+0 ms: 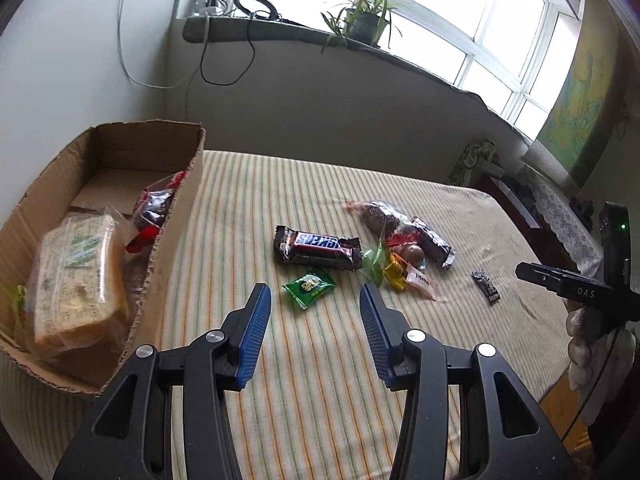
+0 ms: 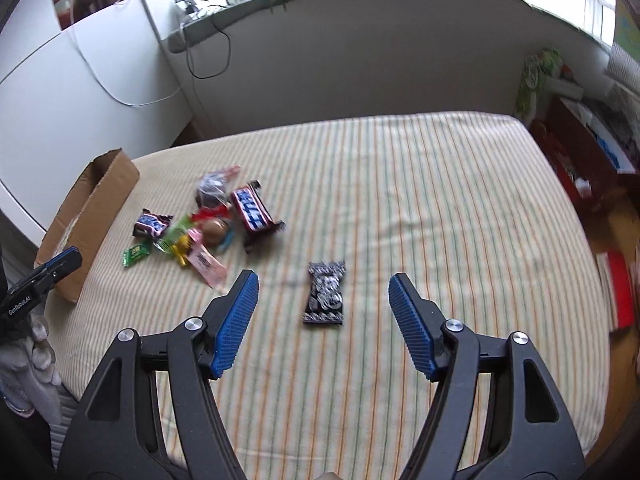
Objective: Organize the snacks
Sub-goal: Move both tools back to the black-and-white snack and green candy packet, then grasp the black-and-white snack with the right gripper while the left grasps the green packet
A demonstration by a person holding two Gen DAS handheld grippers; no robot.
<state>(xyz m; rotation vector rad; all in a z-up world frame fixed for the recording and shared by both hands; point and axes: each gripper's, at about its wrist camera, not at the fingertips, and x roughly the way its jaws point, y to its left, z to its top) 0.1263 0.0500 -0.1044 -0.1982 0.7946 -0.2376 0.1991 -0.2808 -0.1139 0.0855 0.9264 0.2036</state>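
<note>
**A:** How far along are we?

**B:** Partway, I'd judge. In the left wrist view the cardboard box (image 1: 120, 208) sits at the left of the frame, and I can see a wrapped bread pack (image 1: 76, 276) and a red-and-dark packet (image 1: 154, 208) already inside it. The rest are out on the striped cloth (image 1: 400, 360).

**A:** What's left?

**B:** Around the middle of that view: a chocolate bar (image 1: 318, 247), a small green packet (image 1: 309, 287) below it, and to the right a loose cluster of sweets (image 1: 400, 248) with a second dark bar. Apart from them, at the right, lies a small black candy (image 1: 485, 286).

**A:** And your tongs?

**B:** Both empty. My left gripper (image 1: 316, 300) is spread wide at the bottom of its frame, the green packet lying just ahead of its tips. My right gripper (image 2: 324, 292) is wide open too, with the black candy (image 2: 325, 293) lying in the gap between the fingers, not yet touched.

**A:** So the black one next?

**B:** Likely: close on it and carry it across to the box (image 2: 86, 224), which sits at the left of the right wrist view.
</note>
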